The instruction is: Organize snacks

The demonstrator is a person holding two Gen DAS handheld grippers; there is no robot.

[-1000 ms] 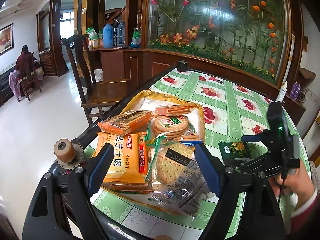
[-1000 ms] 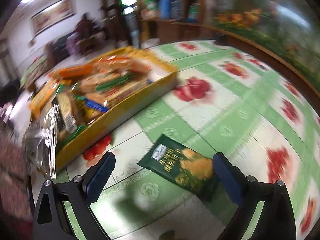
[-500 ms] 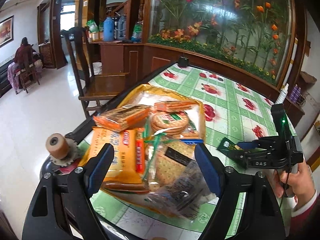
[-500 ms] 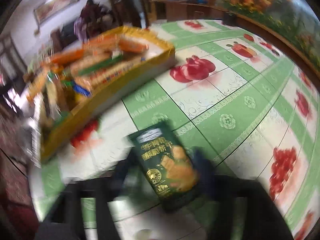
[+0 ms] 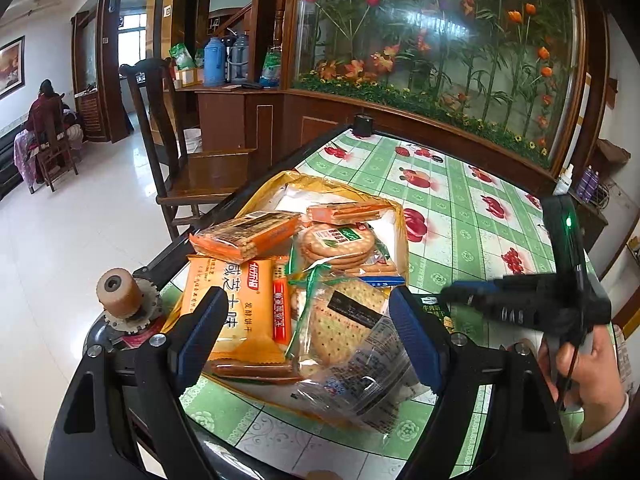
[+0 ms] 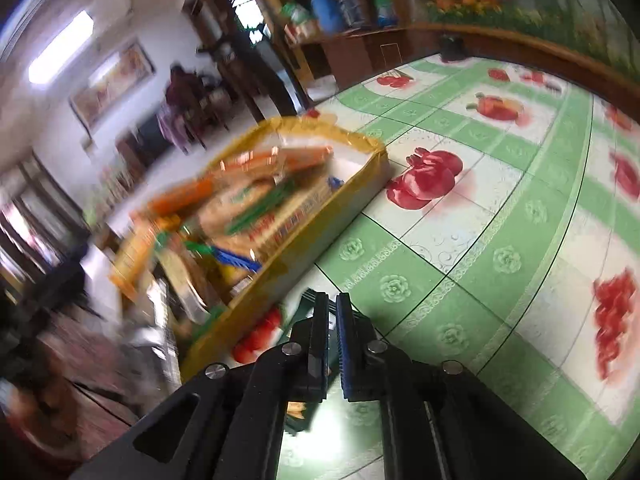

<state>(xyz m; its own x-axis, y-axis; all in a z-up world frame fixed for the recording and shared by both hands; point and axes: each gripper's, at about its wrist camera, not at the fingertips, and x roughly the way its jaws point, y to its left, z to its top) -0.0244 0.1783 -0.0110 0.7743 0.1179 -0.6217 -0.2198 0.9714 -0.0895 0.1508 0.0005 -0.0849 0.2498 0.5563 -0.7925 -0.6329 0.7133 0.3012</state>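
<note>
A yellow box (image 5: 401, 240) on the green checked table holds several packets of biscuits and crackers. My left gripper (image 5: 306, 336) is open and empty, hovering over the box's near end. My right gripper (image 6: 331, 312) is shut on a dark green snack packet (image 6: 301, 312), seen edge-on between the pads, just right of the yellow box (image 6: 320, 236). In the left wrist view the right gripper (image 5: 454, 294) holds the green packet (image 5: 434, 307) beside the box. Most of the packet is hidden.
A wooden chair (image 5: 192, 168) stands at the table's far left edge. A small black object (image 5: 362, 124) sits at the table's far edge. A flower-painted panel (image 5: 440, 40) backs the table. The table's right half (image 6: 500, 220) shows patterned cloth.
My right gripper closed on the green packet, lifted it off the cloth and swung it toward the yellow box. My left gripper stayed open over the box, drifting slightly.
</note>
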